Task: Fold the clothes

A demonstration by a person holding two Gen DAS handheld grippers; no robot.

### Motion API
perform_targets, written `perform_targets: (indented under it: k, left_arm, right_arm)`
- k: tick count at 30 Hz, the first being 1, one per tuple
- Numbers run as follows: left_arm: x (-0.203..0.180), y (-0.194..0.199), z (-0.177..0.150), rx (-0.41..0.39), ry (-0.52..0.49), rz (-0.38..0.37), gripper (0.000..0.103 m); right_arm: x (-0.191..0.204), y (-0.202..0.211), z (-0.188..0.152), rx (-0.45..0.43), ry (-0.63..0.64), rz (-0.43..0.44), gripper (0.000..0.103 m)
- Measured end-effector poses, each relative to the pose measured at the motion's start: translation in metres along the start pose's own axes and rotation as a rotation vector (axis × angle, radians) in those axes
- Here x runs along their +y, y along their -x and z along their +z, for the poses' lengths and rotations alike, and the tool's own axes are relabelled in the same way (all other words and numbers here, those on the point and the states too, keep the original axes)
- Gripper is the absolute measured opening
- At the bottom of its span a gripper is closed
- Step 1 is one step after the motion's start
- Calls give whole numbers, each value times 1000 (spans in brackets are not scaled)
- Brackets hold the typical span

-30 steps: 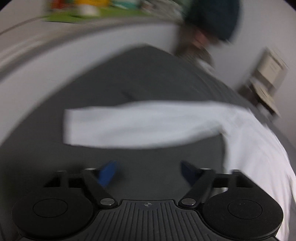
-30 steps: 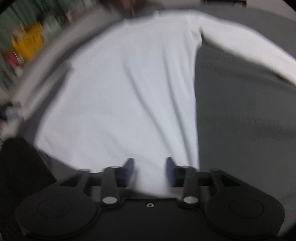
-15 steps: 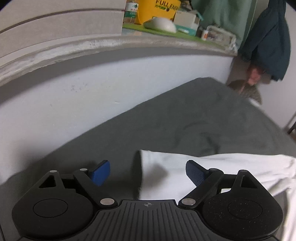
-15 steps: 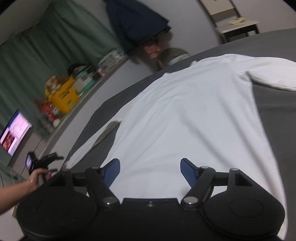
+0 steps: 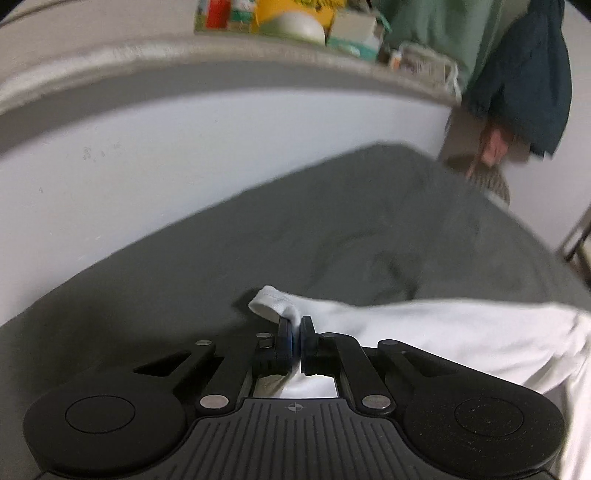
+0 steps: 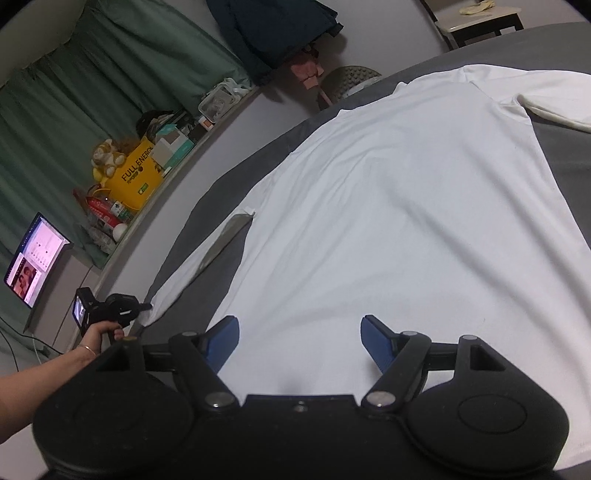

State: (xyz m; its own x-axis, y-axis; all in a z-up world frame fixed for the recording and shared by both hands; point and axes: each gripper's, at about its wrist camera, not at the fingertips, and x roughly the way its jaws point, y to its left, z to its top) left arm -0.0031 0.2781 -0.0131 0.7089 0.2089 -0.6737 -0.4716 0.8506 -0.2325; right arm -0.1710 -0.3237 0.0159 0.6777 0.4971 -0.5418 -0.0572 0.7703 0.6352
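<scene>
Since half a second ago the left gripper (image 5: 296, 330), then spread wide over the sleeve end, has come together and now pinches the cuff (image 5: 272, 303) of the white long-sleeved shirt (image 6: 406, 206); a small loop of cuff stands up just past the blue pads. The right gripper (image 6: 300, 341) has hardly shifted: it hovers over the hem end of the shirt, fingers wide apart, holding nothing. The shirt lies spread flat on the grey bedcover (image 5: 295, 236), body smooth, one sleeve (image 6: 192, 273) stretched out toward the left gripper (image 6: 110, 312), the other sleeve (image 6: 554, 110) angled off at the far right. We judge the cloth light, soft and limp: it will sag and drag where unsupported, and the thin knit may slip from a shallow pinch, so seams, cuff and hem corners look like the better holds. The sleeve should swing over the body easily, though it may wrinkle. Around: a ledge by the wall with a yellow box (image 6: 136, 173) and clutter, a lit screen (image 6: 35, 258), a green curtain (image 6: 92, 85), a dark jacket (image 5: 528, 85), a small table (image 6: 480, 22). Nothing lies on the shirt; we see no obstruction on the bedcover.
</scene>
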Motion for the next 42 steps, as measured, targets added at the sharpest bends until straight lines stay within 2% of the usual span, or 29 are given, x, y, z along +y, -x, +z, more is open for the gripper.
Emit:
perform_targets:
  k: [1, 8, 9, 12, 17, 20, 22, 26, 29, 31, 38, 42]
  left_arm:
    - [-6, 8, 2, -24, 10, -29, 3]
    - [-82, 82, 13, -163, -146, -312, 3]
    - [-100, 94, 11, -169, -186, -346, 3]
    - [-167, 134, -5, -184, -329, -513, 3]
    - [-274, 201, -72, -216, -571, -815, 3]
    - [-317, 235, -133, -184, -743, -963, 3]
    - [-337, 242, -175, -133, -848, -1021, 3]
    - [-349, 235, -237, 5, -1008, -1048, 3]
    - [-342, 226, -261, 49, -1042, -1025, 3]
    - [-335, 218, -268, 75, -1028, -1006, 3]
    - [-328, 224, -284, 2, -1120, -973, 3]
    - [-326, 229, -291, -23, -1167, -964, 3]
  right_arm:
    - [0, 1, -1, -3, -3, 0, 72]
    - [-4, 10, -4, -23, -25, 2, 72]
    - [-4, 11, -5, -26, -30, 3, 72]
    - [-7, 14, -6, -39, -52, 6, 72]
    - [-13, 26, -2, -98, -70, -4, 72]
    - [-18, 40, 2, -171, -79, -11, 72]
    - [-24, 49, 6, -221, -101, -12, 74]
    - [-43, 56, 11, -261, -176, -13, 76]
    - [-57, 46, 12, -222, -214, -44, 81]
    - [-63, 34, 12, -189, -235, -63, 86]
    - [-72, 4, 11, -120, -281, -146, 86]
    - [-71, -6, 13, -73, -298, -97, 84]
